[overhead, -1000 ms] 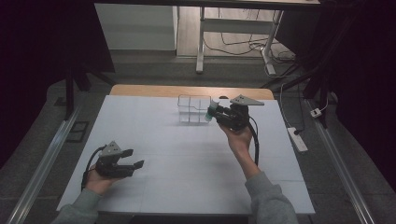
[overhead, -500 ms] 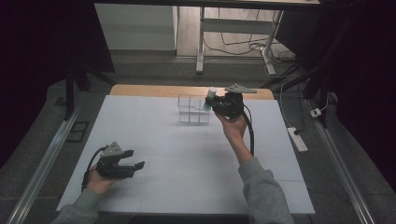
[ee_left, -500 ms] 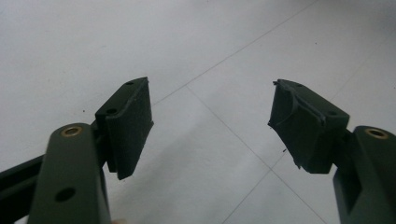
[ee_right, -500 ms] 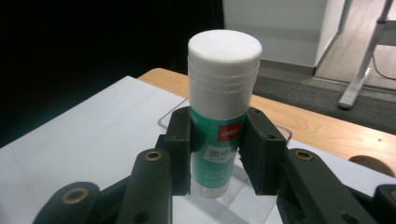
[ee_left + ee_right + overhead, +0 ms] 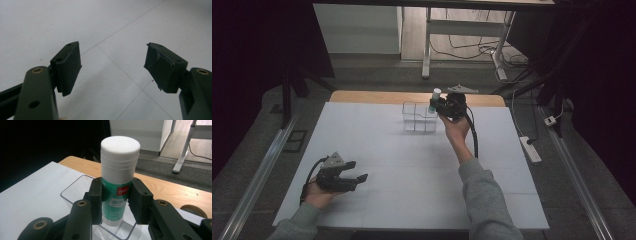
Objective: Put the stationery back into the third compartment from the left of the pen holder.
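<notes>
Right gripper [image 5: 435, 106], black, two-jaw, hand-held: in the high view it is raised at the far side of the white table surface [image 5: 412, 175], jaws clamped on a green glue stick with a white ribbed cap [image 5: 434, 100], which stands upright between them with the cap above the jaw tips; just beyond and below the jaws stands a clear plastic compartmented box [image 5: 418, 117]. Left gripper [image 5: 354, 177], same pattern, sits low on the near side of the table, well apart from the right gripper, jaws spread. Left gripper view: left gripper [image 5: 112, 66] with jaws wide apart and empty, bare white table surface [image 5: 100, 25] with thin seam lines between and beyond them. Right gripper view: right gripper [image 5: 116, 202] pinches the green body of the glue stick [image 5: 119, 167] from both sides; the clear box's rounded rim [image 5: 75, 185] lies directly under and ahead of the jaws, and the wooden table edge [image 5: 160, 185] runs beyond it.
</notes>
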{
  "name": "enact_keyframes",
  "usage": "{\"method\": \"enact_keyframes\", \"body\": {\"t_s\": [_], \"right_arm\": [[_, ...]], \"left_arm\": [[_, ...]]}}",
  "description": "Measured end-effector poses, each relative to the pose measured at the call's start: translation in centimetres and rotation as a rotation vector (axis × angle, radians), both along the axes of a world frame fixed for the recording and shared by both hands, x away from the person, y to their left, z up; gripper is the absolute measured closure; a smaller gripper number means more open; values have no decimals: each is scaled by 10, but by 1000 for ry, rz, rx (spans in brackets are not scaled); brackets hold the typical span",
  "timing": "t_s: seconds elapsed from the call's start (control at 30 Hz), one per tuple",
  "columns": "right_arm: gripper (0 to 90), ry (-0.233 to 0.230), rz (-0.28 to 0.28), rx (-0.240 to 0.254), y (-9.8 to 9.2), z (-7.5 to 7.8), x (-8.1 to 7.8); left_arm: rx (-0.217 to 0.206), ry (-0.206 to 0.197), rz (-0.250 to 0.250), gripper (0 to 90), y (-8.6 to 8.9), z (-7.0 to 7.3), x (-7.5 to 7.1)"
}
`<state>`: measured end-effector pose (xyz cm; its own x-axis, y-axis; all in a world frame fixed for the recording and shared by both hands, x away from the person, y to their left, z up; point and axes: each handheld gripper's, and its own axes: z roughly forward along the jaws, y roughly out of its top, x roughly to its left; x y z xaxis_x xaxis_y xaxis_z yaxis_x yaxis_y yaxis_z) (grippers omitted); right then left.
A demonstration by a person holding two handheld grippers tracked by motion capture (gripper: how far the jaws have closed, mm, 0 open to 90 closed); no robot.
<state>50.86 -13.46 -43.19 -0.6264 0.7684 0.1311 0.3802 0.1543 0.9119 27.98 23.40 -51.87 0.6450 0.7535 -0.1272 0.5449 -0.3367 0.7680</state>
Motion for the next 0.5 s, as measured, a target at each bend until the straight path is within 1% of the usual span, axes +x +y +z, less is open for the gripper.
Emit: {"method": "enact_keyframes", "body": {"t_s": [0.17, 0.2, 0.23, 0.27, 0.3, 0.33, 0.4, 0.5], "right_arm": [[644, 11, -12, -8, -1, -6, 6], [569, 19, -3, -4, 0, -9, 8], [569, 19, -3, -4, 0, -9, 8], [469, 37, -3, 2, 0, -12, 9], [469, 37, -3, 2, 0, -12, 9], [443, 48, -2, 4, -2, -12, 8], [433, 54, 3, 3, -3, -11, 7], [420, 48, 9, 1, -6, -9, 2]], "left_arm": [[1, 3, -2, 284, 0, 0, 0], [2, 5, -3, 280, 0, 0, 0], [3, 7, -3, 280, 0, -1, 1], [3, 9, -3, 280, -1, -1, 1], [3, 10, -3, 280, -1, -1, 1], [2, 10, -3, 279, -1, -1, 1], [2, 12, -3, 279, -1, -1, 1], [3, 13, -3, 278, -1, -1, 1]]}}
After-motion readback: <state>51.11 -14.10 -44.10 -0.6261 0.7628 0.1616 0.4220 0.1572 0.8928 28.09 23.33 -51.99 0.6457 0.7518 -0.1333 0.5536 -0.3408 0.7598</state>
